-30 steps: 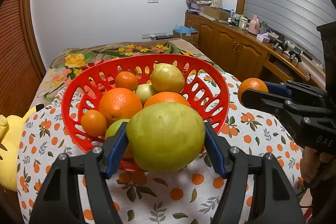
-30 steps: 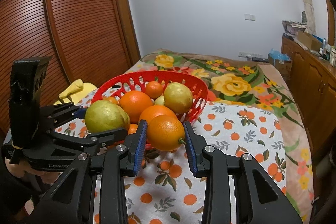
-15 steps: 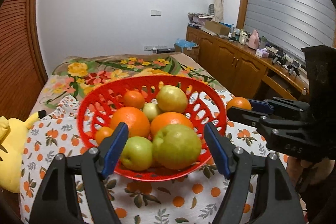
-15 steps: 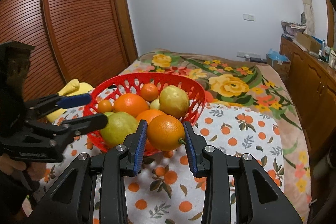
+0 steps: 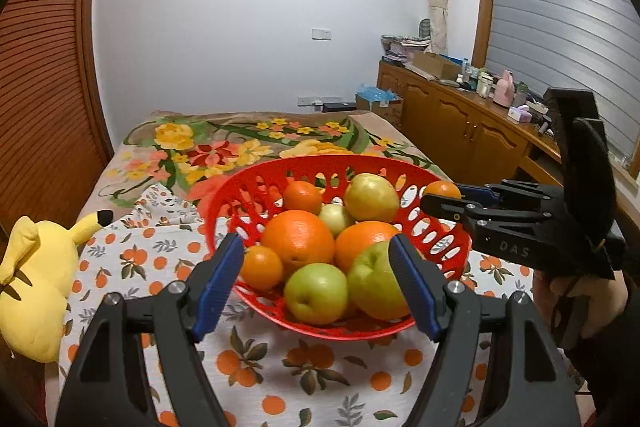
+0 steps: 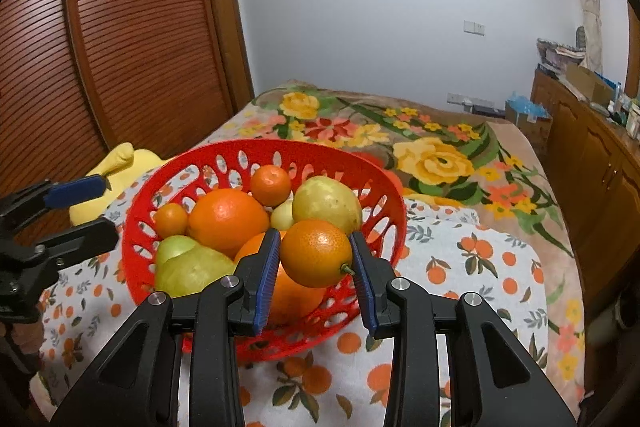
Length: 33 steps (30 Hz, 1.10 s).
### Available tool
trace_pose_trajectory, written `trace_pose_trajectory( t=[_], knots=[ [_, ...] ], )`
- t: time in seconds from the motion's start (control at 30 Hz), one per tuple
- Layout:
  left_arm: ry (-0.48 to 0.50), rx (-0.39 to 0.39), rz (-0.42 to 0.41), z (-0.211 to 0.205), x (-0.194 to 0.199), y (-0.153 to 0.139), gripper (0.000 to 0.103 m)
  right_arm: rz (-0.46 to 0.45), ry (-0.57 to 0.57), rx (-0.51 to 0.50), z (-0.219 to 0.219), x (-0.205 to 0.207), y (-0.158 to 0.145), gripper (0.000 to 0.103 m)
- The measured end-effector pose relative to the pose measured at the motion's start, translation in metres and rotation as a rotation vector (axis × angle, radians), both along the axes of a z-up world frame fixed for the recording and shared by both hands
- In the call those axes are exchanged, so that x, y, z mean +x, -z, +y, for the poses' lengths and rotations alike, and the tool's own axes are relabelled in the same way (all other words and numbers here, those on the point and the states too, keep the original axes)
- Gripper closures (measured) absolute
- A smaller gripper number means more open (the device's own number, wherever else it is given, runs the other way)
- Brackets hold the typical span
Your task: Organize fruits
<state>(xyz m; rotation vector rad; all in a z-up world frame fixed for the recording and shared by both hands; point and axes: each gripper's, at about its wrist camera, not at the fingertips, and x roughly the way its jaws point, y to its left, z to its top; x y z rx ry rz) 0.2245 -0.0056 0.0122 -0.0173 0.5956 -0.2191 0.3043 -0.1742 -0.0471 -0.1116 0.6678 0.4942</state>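
A red slotted basket [image 5: 256, 183] sits on an orange-print cloth on the bed and holds several oranges, green apples and a large green pear [image 5: 370, 287]. My left gripper [image 5: 320, 279] is open and empty, pulled back from the basket's near rim. My right gripper [image 6: 314, 265] is shut on an orange [image 6: 316, 253] and holds it above the basket's near right rim [image 6: 384, 183]. It also shows at the right of the left wrist view [image 5: 442, 193], with the orange [image 5: 440, 189] at its tips.
A yellow plush toy [image 5: 32, 279] lies at the left edge of the bed. A floral blanket [image 5: 224, 151] covers the far half. A wooden wardrobe [image 6: 132, 27] stands at left, a cluttered wooden sideboard [image 5: 460, 119] at right.
My left gripper let the green pear go into the basket, opened and drew back. My right gripper moved over the basket's rim with the orange still held.
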Motion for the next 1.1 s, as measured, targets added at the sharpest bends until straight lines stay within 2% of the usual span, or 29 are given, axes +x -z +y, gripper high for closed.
trace_pose_trajectory(
  t=[0.17,0.27,0.47,0.83,1.1],
  knots=[
    [-0.015,0.006,-0.001,0.006,-0.005,0.002,0.028,0.006,0.004,-0.003,0.004,0.003,0.004,0.068],
    [-0.022,0.007,0.0,0.01,-0.006,0.004,0.028,-0.002,0.01,0.003,0.004,0.003,0.004,0.05],
    [-0.029,0.007,0.0,0.013,-0.011,0.005,0.028,-0.019,0.015,0.0,0.006,-0.005,0.001,0.048],
    [-0.023,0.014,-0.005,0.009,-0.032,0.007,0.027,-0.052,0.048,0.045,-0.003,-0.045,-0.004,0.038],
    [-0.047,0.027,-0.002,0.007,-0.049,0.004,0.027,-0.074,0.081,0.053,-0.008,-0.068,-0.009,0.018]
  ],
)
